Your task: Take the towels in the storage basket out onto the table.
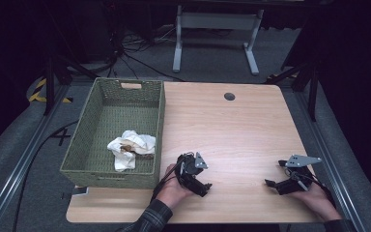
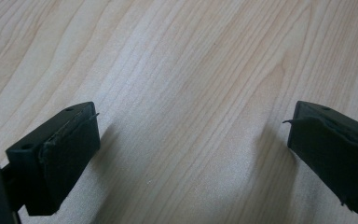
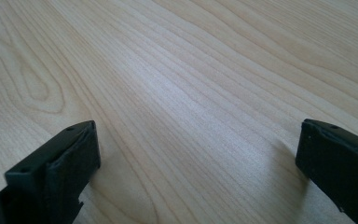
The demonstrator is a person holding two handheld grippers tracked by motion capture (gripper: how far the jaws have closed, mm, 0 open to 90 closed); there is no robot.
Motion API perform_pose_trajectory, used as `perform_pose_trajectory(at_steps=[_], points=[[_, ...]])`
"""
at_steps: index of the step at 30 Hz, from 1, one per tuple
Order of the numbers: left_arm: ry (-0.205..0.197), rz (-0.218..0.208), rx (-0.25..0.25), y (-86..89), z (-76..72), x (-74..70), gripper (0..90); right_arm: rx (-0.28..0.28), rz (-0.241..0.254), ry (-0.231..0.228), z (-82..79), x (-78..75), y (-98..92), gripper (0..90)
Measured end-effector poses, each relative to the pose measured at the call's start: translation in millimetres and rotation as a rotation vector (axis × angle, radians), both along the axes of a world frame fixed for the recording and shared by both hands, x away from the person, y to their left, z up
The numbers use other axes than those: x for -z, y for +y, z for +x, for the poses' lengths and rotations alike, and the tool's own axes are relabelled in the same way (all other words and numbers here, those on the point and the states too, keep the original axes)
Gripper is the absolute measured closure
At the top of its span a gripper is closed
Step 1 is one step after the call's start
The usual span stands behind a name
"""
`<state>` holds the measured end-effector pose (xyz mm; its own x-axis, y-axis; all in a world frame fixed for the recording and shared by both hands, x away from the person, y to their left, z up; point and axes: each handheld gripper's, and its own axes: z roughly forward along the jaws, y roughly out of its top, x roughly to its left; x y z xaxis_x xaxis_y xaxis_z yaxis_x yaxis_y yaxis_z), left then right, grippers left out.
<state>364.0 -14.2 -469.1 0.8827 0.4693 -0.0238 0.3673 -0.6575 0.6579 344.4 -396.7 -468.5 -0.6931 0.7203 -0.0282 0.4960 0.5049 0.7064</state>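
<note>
One crumpled white cloth [image 1: 130, 147] lies in the green basket [image 1: 84, 140] — soft, light, limp.
Pinch a raised fold; left gripper [image 1: 199, 180] and right gripper [image 1: 276, 183] rest right of the basket on the tabletop [image 1: 232, 130], jaws wide and empty.

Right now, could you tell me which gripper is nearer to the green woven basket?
The left. The left gripper rests on the table just beyond the right near corner of the green woven basket. The right gripper sits farther off, by the table's right edge.
</note>
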Motion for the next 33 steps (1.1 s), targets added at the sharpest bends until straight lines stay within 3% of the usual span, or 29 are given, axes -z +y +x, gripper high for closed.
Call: perform_pose_trajectory(at_steps=[4,6,20,33], points=[[0.003,0.019,-0.005,0.9,-0.3,-3.2,2.8,0.0,0.001,0.002,-0.1,-0.1,0.0,0.0],[-0.016,0.023,-0.007,1.9,0.5,-7.3,3.2,0.0,0.0,0.0,0.0,0.0,0.0,0.0],[-0.011,-0.029,-0.039,10.1,5.0,-19.3,3.5,0.001,0.004,-0.001,0.4,0.1,-0.1,0.1],[-0.017,-0.043,-0.051,10.4,6.1,-30.9,4.0,0.0,0.006,-0.001,0.6,0.1,-0.4,0.2]])
